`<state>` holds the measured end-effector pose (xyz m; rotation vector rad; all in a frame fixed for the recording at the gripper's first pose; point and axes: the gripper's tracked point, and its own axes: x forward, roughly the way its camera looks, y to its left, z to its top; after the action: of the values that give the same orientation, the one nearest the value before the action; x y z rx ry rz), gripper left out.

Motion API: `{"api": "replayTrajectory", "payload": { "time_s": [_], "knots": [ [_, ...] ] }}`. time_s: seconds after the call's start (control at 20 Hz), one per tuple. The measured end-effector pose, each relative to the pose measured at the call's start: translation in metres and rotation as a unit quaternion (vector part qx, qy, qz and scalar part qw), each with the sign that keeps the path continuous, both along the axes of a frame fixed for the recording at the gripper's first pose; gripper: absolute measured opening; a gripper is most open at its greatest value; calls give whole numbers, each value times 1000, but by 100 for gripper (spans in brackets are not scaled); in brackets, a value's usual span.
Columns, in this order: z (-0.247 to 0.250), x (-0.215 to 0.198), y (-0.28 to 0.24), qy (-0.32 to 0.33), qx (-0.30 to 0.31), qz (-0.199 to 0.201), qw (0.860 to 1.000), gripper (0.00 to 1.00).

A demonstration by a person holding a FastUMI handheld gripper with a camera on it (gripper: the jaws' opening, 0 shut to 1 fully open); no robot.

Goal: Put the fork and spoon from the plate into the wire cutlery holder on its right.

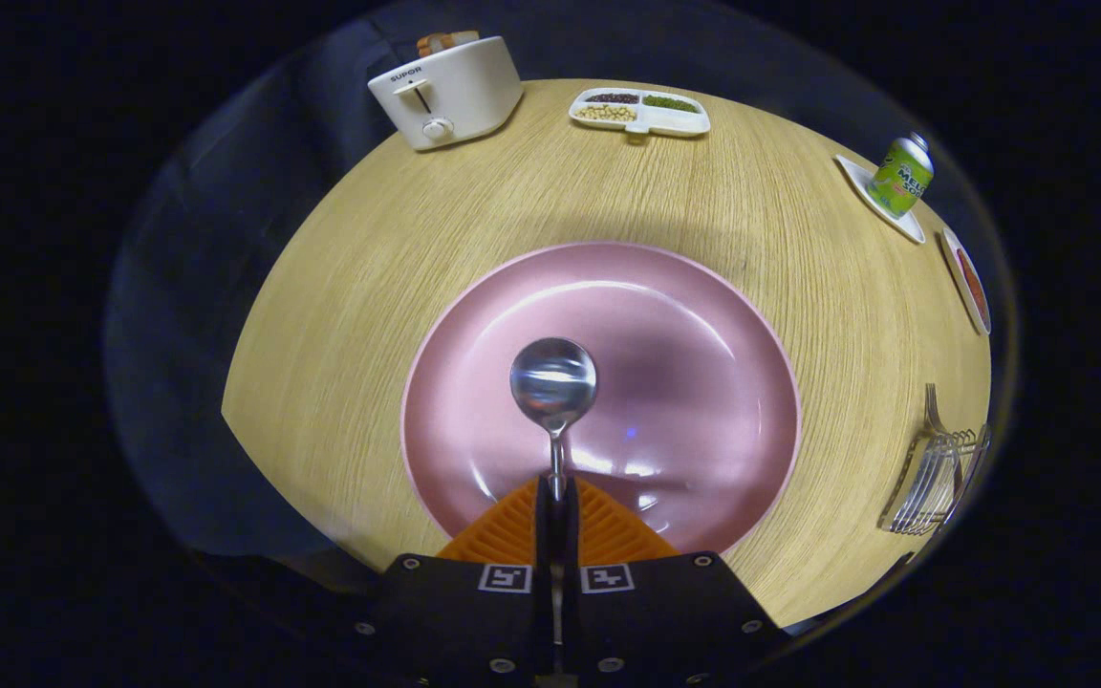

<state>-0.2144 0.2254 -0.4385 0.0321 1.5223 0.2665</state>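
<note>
Hand-held gripper (556, 497) clamps the spoon (553, 382) handle above the pink plate (703, 382); wire cutlery holder (933, 478) stands at the counter (369, 315) edge.

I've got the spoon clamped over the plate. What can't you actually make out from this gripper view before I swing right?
- Spoon: handle hidden between the shut jaws of the gripper; only the bowl and neck show.
- Wire cutlery holder: warped and partly cut off at the view's edge; its opening is unclear.
- Fork: only the tines stick up above the holder.
- Pink plate: near rim covered by the gripper.
</note>
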Motion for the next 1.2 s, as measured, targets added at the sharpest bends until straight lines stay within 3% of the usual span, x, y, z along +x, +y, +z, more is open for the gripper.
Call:
{"api": "replayTrajectory", "payload": {
  "time_s": [0.3, 0.6, 1.2],
  "knots": [
    [13, 15, 13, -31, 35, -34, 998, 1],
    [46, 31, -10, -52, 36, -71, 995, 2],
    [134, 58, -162, -136, -36, -156, 978, 2]
  ]
}}
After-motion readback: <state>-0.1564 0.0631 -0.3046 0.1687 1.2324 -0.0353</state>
